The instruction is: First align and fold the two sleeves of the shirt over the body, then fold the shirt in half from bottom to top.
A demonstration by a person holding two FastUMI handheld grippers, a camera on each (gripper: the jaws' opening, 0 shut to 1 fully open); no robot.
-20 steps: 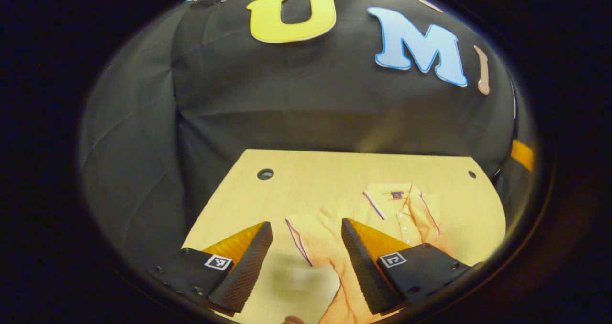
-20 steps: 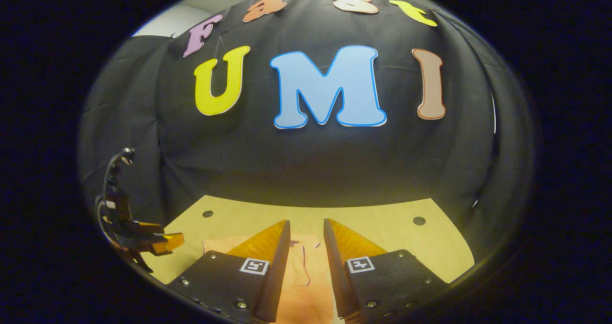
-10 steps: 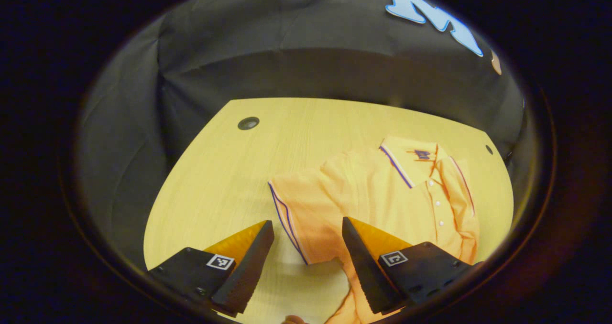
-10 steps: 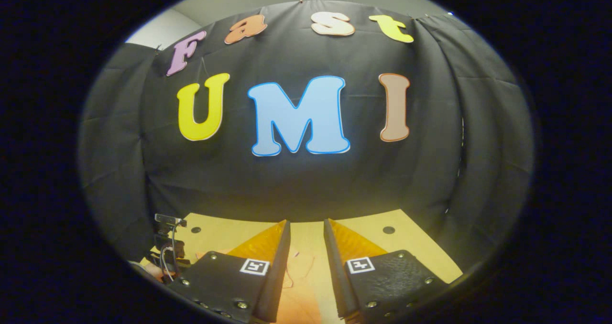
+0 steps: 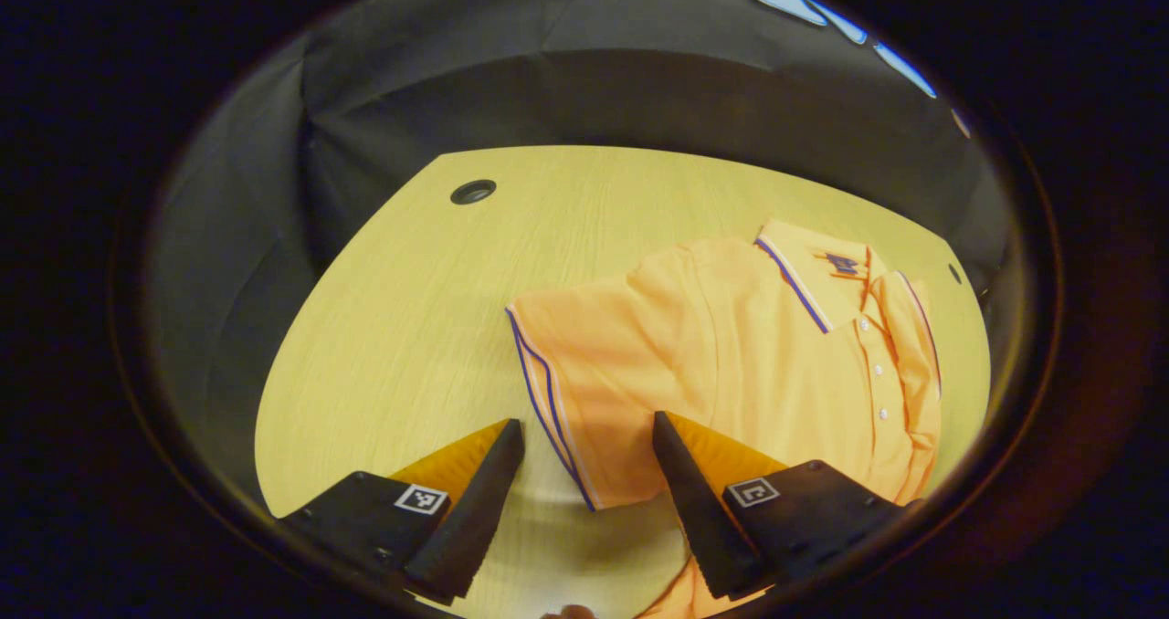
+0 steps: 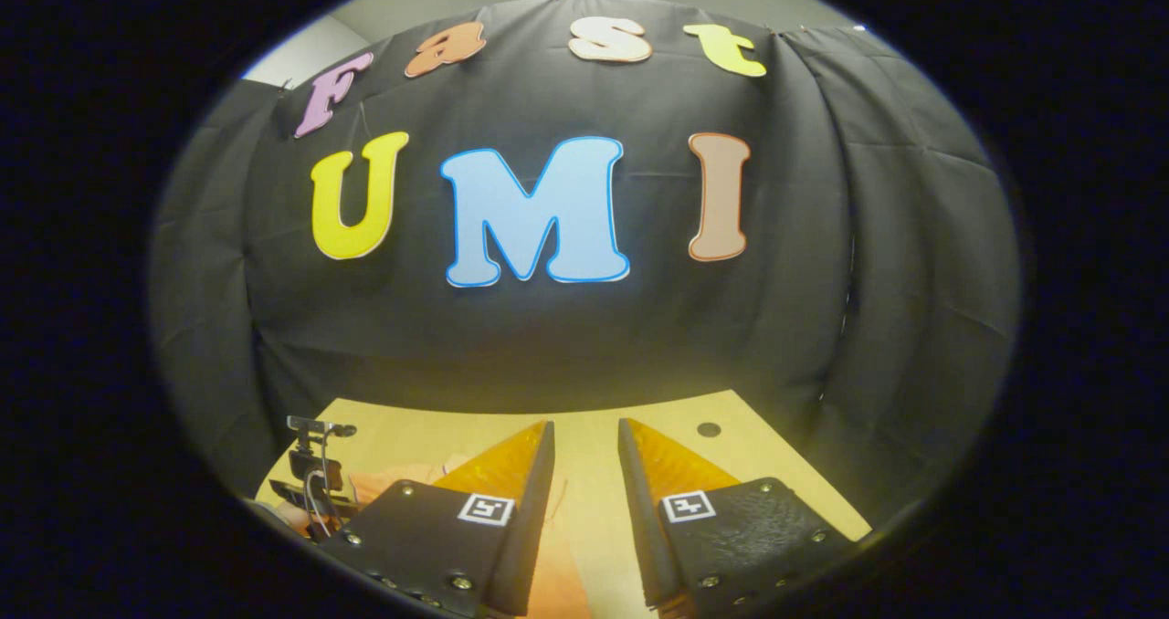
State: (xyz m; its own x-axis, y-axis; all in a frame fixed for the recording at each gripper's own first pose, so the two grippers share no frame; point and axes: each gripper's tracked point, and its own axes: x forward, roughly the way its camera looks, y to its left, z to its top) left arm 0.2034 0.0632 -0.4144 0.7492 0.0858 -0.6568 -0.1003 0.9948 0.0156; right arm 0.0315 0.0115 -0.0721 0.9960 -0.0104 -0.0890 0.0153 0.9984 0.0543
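Left gripper (image 5: 584,473) had its jaws spread wide with nothing between them, hovering right over the striped cuff of the near sleeve (image 5: 584,391). The orange polo shirt (image 5: 758,345) lay flat on the wooden table (image 5: 411,309), collar toward the far edge. Right gripper (image 6: 584,500) was held up higher, jaws parted by a narrow gap, a bit of orange fabric (image 6: 552,592) low between them; can't tell if they touched it.

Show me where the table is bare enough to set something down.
Bare table lies left of the shirt's sleeve, out to the round hole, and in a strip behind the collar. The shirt crowds the right side.
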